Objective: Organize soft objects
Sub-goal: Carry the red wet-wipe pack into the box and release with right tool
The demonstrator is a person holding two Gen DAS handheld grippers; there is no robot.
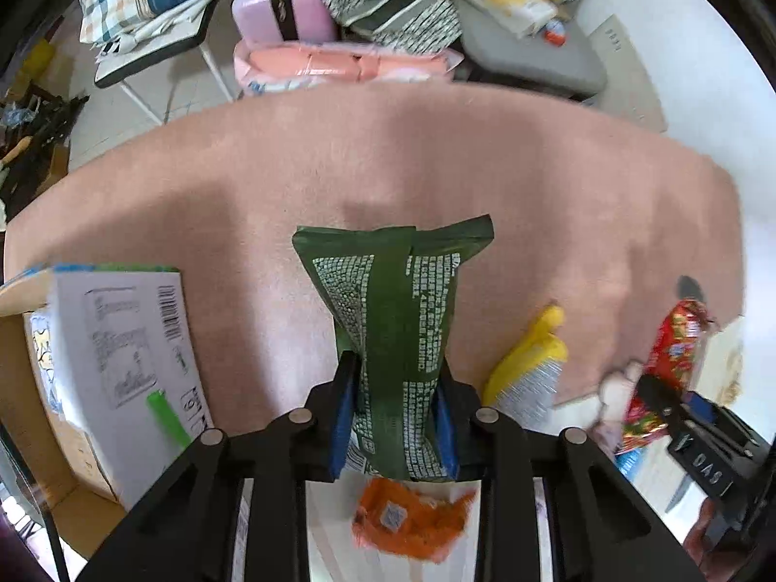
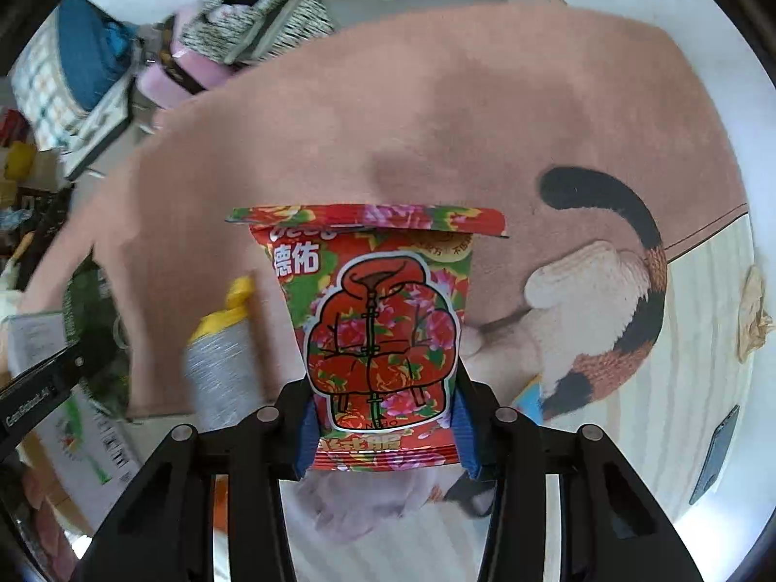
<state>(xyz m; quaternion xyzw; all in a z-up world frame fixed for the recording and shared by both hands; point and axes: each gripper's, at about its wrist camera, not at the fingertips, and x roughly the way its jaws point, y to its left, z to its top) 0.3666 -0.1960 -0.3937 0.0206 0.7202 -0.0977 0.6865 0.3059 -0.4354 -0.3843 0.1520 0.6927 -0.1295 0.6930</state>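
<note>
Two tongs, each gripping a pack.

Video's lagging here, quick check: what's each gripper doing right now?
Left gripper: closed on the green packet.
Right gripper: closed on the red floral packet.

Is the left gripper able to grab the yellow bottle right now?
Probably not yet. The left gripper has its jaws already shut on the green packet, so it has no room for anything else. The yellow bottle lies just to its right on the pink rug, with nothing covering it.
</note>
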